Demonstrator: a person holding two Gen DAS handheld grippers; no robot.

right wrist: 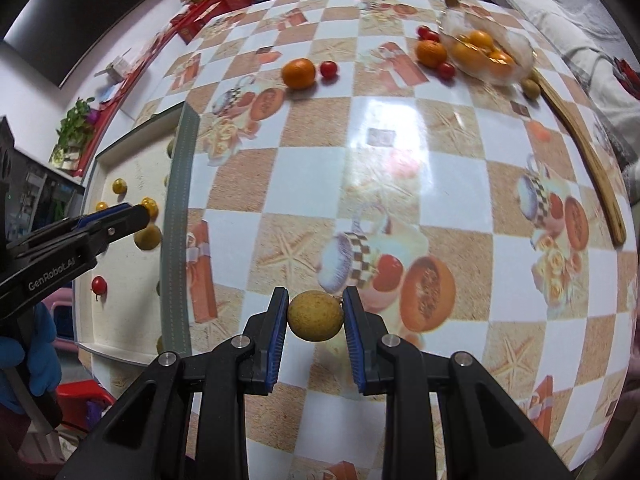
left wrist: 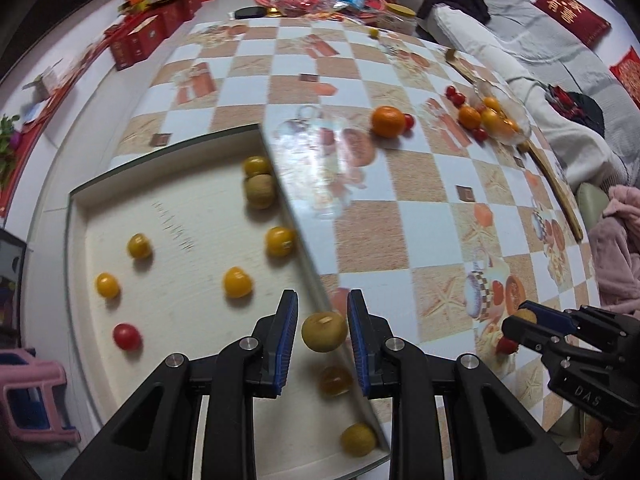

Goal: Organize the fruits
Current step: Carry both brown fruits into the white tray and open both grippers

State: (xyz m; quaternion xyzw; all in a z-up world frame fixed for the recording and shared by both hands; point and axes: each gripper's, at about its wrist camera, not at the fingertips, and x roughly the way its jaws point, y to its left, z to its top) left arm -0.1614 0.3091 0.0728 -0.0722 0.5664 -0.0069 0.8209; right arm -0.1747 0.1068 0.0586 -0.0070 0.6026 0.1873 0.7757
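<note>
My left gripper point(left wrist: 323, 322) is over the right edge of a shallow white tray point(left wrist: 168, 216). A tan round fruit point(left wrist: 324, 331) sits between its jaws with gaps on both sides, so the jaws look open. The tray holds several yellow fruits point(left wrist: 238, 282), tan fruits point(left wrist: 260, 190) and a red tomato point(left wrist: 127, 336). My right gripper point(right wrist: 315, 314) is shut on a tan round fruit point(right wrist: 315, 316) above the checkered table point(right wrist: 400, 152). It also shows in the left wrist view point(left wrist: 524, 318). My left gripper shows in the right wrist view point(right wrist: 136, 216).
A glass bowl point(right wrist: 516, 68) with orange fruits point(right wrist: 480, 40) stands at the far right of the table. Loose oranges point(right wrist: 298, 73) and cherry tomatoes point(right wrist: 329, 69) lie near it. A wooden stick point(right wrist: 592, 152) lies along the right edge. Clutter and red boxes point(left wrist: 144, 36) fill the far end.
</note>
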